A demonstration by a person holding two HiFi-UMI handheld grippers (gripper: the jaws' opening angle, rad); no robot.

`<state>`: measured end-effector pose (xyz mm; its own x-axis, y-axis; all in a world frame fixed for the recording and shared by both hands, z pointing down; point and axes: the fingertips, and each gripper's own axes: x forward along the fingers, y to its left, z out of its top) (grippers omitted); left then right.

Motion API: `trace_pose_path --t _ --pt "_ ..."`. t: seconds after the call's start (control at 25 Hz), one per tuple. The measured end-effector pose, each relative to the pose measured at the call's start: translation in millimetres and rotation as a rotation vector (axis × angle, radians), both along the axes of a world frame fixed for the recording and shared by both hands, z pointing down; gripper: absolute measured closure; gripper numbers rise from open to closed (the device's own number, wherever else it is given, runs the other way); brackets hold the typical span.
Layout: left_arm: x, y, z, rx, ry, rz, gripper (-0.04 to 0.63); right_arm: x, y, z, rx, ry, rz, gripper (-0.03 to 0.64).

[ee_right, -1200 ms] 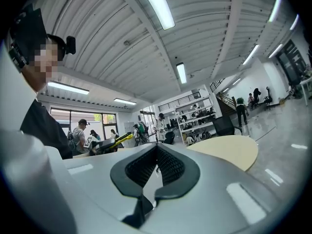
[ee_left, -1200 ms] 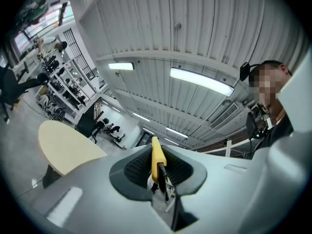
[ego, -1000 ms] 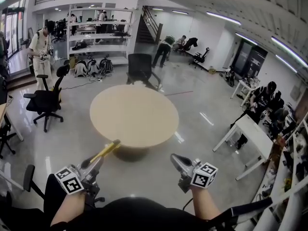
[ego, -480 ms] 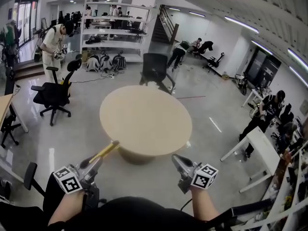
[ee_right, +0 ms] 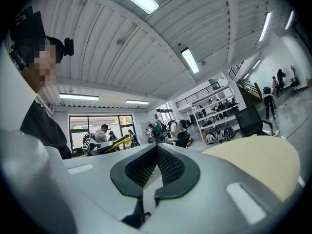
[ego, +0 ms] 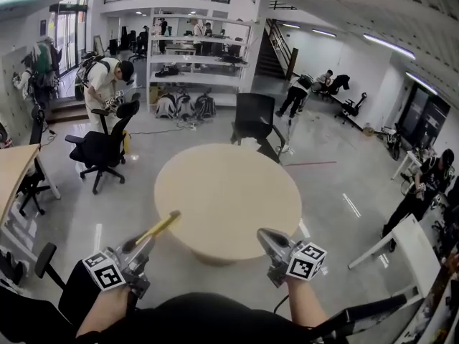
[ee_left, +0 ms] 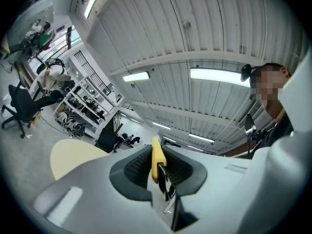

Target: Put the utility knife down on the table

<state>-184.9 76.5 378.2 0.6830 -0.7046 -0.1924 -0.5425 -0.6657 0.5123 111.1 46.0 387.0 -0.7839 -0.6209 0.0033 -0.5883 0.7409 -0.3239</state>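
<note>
Pinching utility knife [ego: 158, 227] in left gripper [ego: 138, 244], with right gripper [ego: 265, 236] closed on nothing. Holding it in air near front edge of round table [ego: 228, 192]. Not set down yet; left: reach over tabletop, lower, release.

Ceiling strip lights [ee_left: 219, 75] shine bright; fisheye edges warp.

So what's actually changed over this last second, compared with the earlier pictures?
The person has stepped closer to the round table, which now looks bigger and nearer in the head view. The tip of the yellow utility knife now shows over the table's near edge. Nothing was picked up or let go. The left gripper still clamps the utility knife, and the right gripper stays shut and empty.
</note>
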Motion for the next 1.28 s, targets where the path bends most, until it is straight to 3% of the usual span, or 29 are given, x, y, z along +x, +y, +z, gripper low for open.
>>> trace_pose_path --t 0.32,0.64,0.96,1.28 --pt "95.0 -40.3 -6.4 -0.005 -0.022 -0.010 0.538 86.2 -47.5 2.5 -0.001 -0.033 -0.033 0.603" --pt "144.0 -88.8 -3.7 -0.032 -0.056 0.053 0.538 133.2 -80.7 20.7 -0.043 -0.070 0.021 0.604" --pt "132.7 -171.9 15.0 -0.042 -0.009 0.158 0.538 122.4 -135.2 25.6 -0.054 -0.022 0.122 0.603" --pt "67.4 -274.3 10.0 -0.008 0.028 0.260 0.538 57.5 -207.3 1.6 -0.023 0.012 0.231 0.604"
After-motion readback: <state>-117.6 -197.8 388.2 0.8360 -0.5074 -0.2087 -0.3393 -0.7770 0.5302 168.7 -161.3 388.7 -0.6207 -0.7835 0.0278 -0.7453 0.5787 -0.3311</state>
